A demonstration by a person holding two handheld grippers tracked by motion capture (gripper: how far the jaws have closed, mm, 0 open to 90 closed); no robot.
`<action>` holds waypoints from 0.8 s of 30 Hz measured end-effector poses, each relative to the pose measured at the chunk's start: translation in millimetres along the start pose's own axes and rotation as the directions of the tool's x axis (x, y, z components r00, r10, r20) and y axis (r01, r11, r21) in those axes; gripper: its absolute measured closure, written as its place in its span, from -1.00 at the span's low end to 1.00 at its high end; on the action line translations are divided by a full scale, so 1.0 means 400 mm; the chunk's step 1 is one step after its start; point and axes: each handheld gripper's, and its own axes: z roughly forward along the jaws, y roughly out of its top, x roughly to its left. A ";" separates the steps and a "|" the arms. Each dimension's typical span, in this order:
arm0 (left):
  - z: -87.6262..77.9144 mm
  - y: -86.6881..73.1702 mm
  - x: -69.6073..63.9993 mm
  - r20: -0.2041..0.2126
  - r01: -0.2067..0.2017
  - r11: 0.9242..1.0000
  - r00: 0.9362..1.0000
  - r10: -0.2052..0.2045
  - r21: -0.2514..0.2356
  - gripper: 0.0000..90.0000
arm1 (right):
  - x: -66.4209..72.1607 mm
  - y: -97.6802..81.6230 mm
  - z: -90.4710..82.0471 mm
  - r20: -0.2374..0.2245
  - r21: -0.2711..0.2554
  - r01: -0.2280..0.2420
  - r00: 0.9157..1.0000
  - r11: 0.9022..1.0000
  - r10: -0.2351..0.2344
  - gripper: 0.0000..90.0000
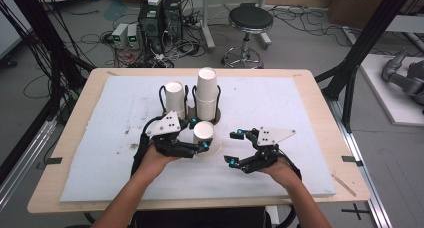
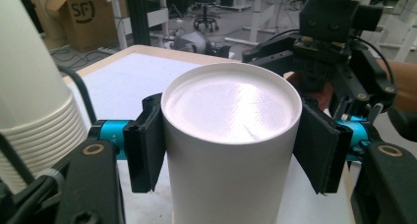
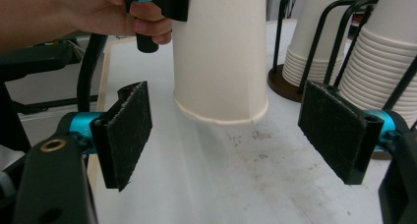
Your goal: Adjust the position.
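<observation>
An upside-down white paper cup (image 1: 203, 133) (image 2: 231, 135) (image 3: 221, 62) sits between the pads of my left gripper (image 1: 199, 134) (image 2: 231, 150), which is shut on its sides near the closed base. Its rim is at or just above the white mat; I cannot tell if it touches. My right gripper (image 1: 234, 147) (image 3: 231, 130) stands open to the right of the cup, with nothing between its black pads (image 3: 125, 133). Behind the cup is a black wire holder (image 1: 216, 119) with two stacks of white cups (image 1: 175, 98) (image 1: 206, 90).
The white mat (image 1: 300, 113) covers most of the wooden table (image 1: 75, 133). The cup stacks (image 3: 314, 37) (image 3: 383, 71) rise close behind my right gripper's right pad. Beyond the table stand a stool (image 1: 250, 20), computer boxes (image 1: 160, 18) and cables.
</observation>
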 end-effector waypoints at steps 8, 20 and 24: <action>0.024 0.003 -0.015 0.055 -0.004 1.000 0.998 0.004 -0.007 -0.21 | 0.004 0.000 0.019 -0.027 0.005 0.006 1.000 1.000 -0.006 -0.53; 0.062 0.004 -0.039 0.125 0.000 1.000 0.992 0.004 -0.030 -0.21 | 0.016 -0.003 0.045 -0.062 0.003 0.015 0.998 1.000 -0.015 -0.54; 0.064 0.005 -0.040 0.157 -0.003 0.999 0.988 0.009 -0.041 -0.21 | 0.011 -0.004 0.044 -0.059 -0.004 0.022 0.998 1.000 -0.022 -0.53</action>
